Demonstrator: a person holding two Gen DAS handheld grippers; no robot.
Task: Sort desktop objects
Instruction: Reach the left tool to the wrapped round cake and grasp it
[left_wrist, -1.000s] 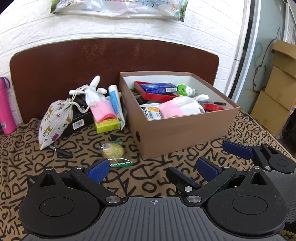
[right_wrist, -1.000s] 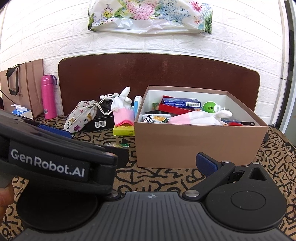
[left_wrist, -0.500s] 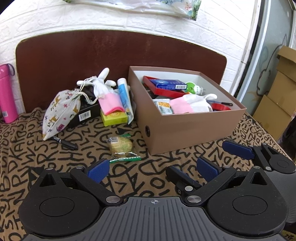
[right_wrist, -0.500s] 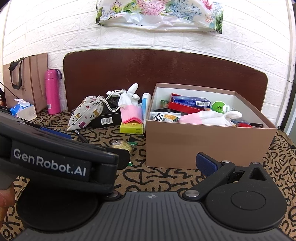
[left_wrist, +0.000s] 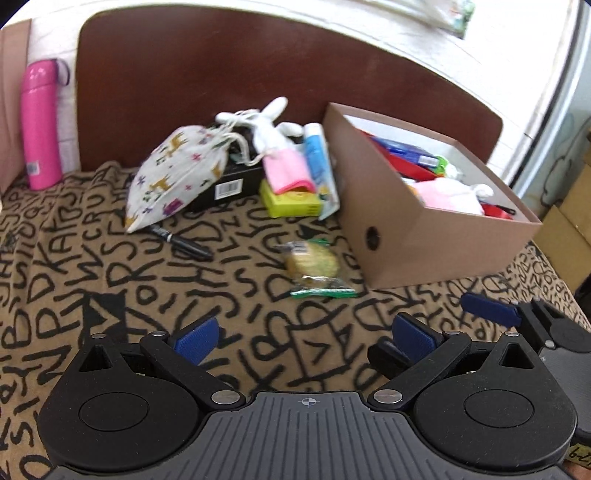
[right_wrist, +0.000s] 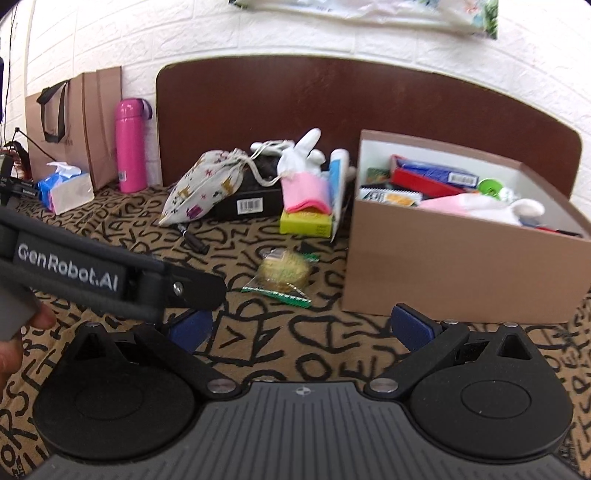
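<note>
- Only the right wrist view catches the brown paper bag (right_wrist: 83, 122) and tissue pack (right_wrist: 62, 186), far left of the cardboard box (left_wrist: 436, 236).
- Wrapped cookie (left_wrist: 314, 264) lies just left of the box.
- Left gripper (left_wrist: 306, 338) gapes wide, empty.
- Right gripper (right_wrist: 299, 326) likewise spread, holding nothing.

One brown box (left_wrist: 436, 240). Beside box, on cloth: one wrapped cookie (left_wrist: 314, 264), one black pen (left_wrist: 181, 242), one spotty bag (left_wrist: 173, 177), one yellow pack (left_wrist: 291, 201), one black pack (left_wrist: 229, 186). Far left of box: one pink bottle (left_wrist: 38, 125).
</note>
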